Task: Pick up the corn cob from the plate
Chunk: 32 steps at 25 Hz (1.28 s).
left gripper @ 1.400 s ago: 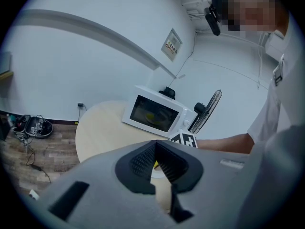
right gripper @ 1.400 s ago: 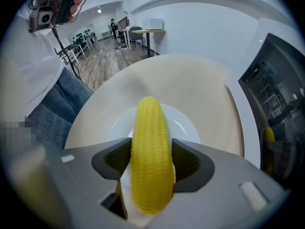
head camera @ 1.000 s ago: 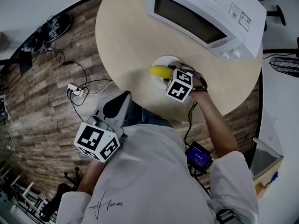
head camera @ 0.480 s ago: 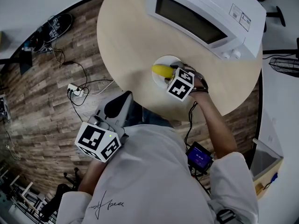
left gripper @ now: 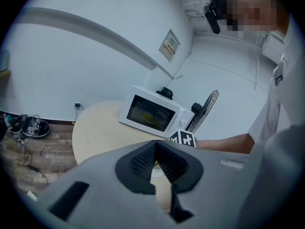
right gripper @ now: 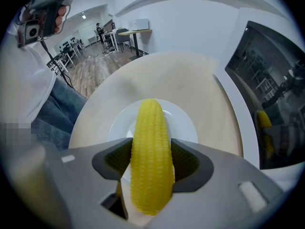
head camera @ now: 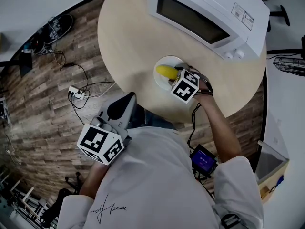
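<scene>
A yellow corn cob stands between the pads of my right gripper, which is shut on its middle. Under it lies the small white plate on the round table. From the head view the corn cob sticks out leftward from the right gripper over the plate; whether it still touches the plate I cannot tell. My left gripper hangs off the table by the person's body, its jaws shut with nothing in them.
A white microwave with its door shut stands at the back of the round beige table, close behind the plate. Cables and a power strip lie on the wood floor to the left. A fan stands behind the microwave.
The right gripper has shifted very slightly to the right with the corn cob in it. The left gripper has stayed put.
</scene>
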Each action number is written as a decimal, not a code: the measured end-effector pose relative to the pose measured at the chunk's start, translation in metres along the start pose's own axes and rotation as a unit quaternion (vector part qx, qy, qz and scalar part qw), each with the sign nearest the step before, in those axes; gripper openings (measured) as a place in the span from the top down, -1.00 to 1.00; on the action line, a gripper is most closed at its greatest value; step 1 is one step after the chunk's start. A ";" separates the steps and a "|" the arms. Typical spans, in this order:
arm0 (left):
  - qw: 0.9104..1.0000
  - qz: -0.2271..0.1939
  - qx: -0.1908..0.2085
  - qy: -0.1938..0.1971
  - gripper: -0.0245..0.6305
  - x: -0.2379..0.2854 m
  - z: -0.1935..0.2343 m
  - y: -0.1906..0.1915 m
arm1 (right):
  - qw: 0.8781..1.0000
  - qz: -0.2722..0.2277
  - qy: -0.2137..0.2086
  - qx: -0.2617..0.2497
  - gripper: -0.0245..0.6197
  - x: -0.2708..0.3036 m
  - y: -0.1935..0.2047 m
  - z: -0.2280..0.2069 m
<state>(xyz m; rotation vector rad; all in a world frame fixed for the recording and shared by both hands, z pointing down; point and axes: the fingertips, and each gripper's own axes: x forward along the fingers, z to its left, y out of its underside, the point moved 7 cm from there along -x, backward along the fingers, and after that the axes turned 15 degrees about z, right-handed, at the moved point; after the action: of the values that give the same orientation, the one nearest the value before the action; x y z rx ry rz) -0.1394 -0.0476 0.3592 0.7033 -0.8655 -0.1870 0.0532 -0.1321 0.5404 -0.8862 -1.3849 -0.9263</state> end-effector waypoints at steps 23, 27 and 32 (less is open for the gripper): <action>1.000 -0.013 -0.005 -0.005 0.94 -0.003 -0.005 -0.002 | 0.994 -0.050 -0.013 0.094 0.10 -0.017 0.016 -0.007; 1.000 -0.012 -0.003 -0.005 0.94 -0.004 -0.007 0.000 | 0.992 -0.060 -0.014 0.107 0.10 -0.021 0.018 -0.005; 1.000 -0.016 -0.001 -0.003 0.94 -0.004 -0.012 0.000 | 0.990 -0.074 -0.015 0.119 0.10 -0.029 0.022 -0.003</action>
<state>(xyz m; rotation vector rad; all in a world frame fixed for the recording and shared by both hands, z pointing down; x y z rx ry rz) -0.1327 -0.0400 0.3510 0.7151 -0.8594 -0.2182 0.0751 -0.1261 0.5118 -0.6256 -1.5664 -0.8391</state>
